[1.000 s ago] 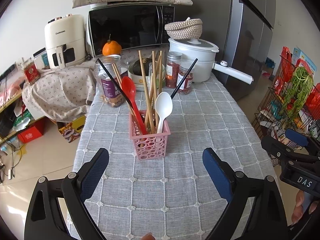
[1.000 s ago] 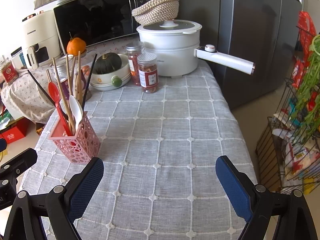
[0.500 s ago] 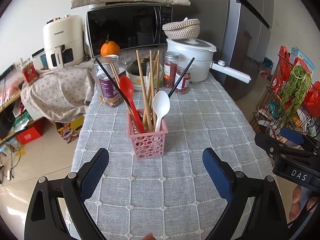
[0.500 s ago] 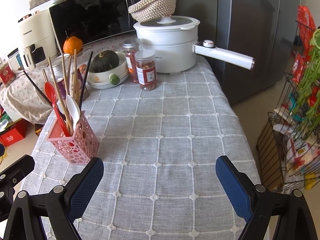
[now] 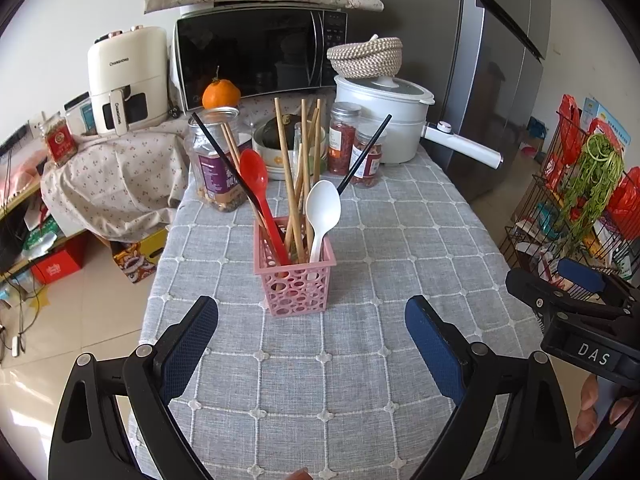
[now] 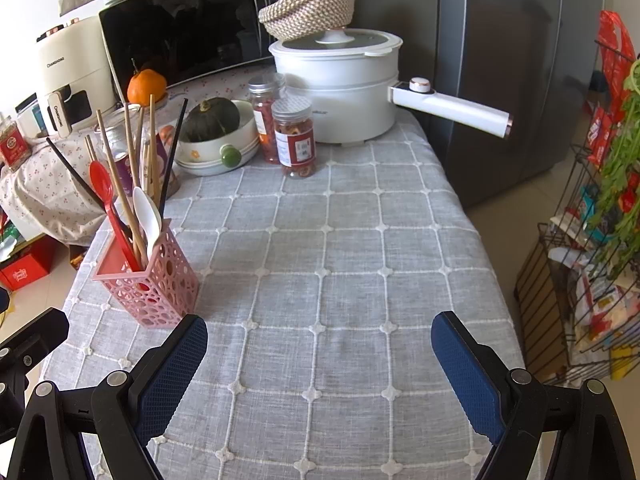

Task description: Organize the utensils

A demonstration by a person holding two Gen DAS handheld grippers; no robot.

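A pink perforated utensil basket (image 5: 295,276) (image 6: 149,284) stands upright on the grey checked tablecloth (image 5: 360,360). It holds a red spoon (image 5: 256,176) (image 6: 101,178), a white spoon (image 5: 323,204) (image 6: 146,212), several wooden chopsticks (image 5: 285,160) and black chopsticks (image 5: 362,156). My left gripper (image 5: 312,346) is open, nothing between its fingers, a short way in front of the basket. My right gripper (image 6: 320,354) is open and empty too, with the basket ahead of its left finger. The right gripper also shows at the right edge of the left wrist view.
At the table's far end stand a white pot (image 6: 340,88) with a long handle, spice jars (image 6: 298,136), a bowl with a squash (image 6: 216,136), a large jar (image 5: 218,160), a microwave (image 5: 260,52) and an air fryer (image 5: 128,76). A wire rack (image 6: 592,280) stands right of the table; a fridge (image 6: 520,60) behind.
Both grippers have drawn back slightly toward me, staying open and empty. The basket and utensils have not moved.
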